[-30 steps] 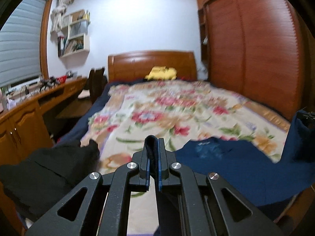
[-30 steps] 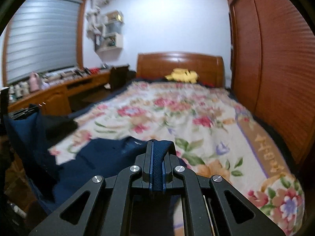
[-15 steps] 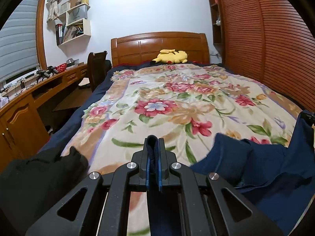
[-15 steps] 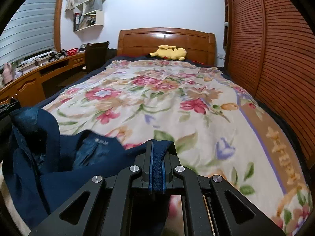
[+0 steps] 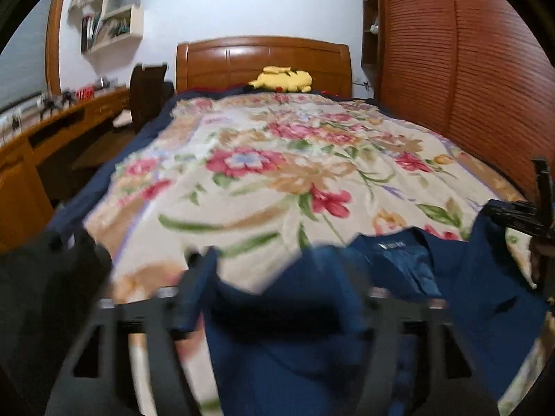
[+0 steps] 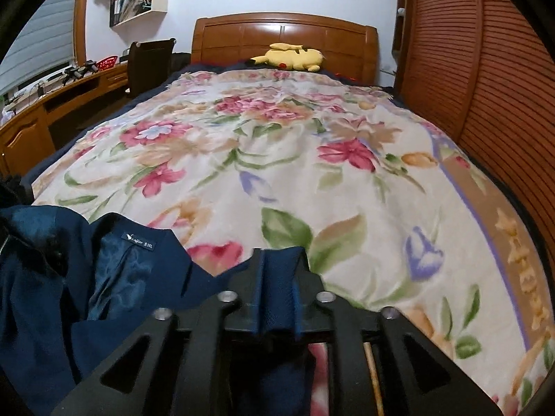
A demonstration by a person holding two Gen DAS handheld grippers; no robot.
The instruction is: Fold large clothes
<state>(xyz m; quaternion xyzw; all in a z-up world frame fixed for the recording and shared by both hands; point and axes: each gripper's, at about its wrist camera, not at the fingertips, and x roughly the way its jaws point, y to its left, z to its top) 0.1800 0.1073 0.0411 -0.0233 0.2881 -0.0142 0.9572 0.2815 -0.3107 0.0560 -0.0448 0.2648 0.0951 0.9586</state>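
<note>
barely begun: navy jacket (image 6: 48,287) bunched and unfolded at foot of bed (image 6: 312,180), lining and label showing; right tool (image 6: 279,260) clamped on its edge; left tool (image 5: 277,277) blurred, spread wide, cloth draped between; every fold remaining

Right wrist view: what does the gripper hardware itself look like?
The right gripper is matte black with two angular linkage arms pierced by triangular cutouts. Four round silver bolt heads sit across the joints. The finger pads look blue at their edges. No cables, markings or sleeves are visible.
</note>
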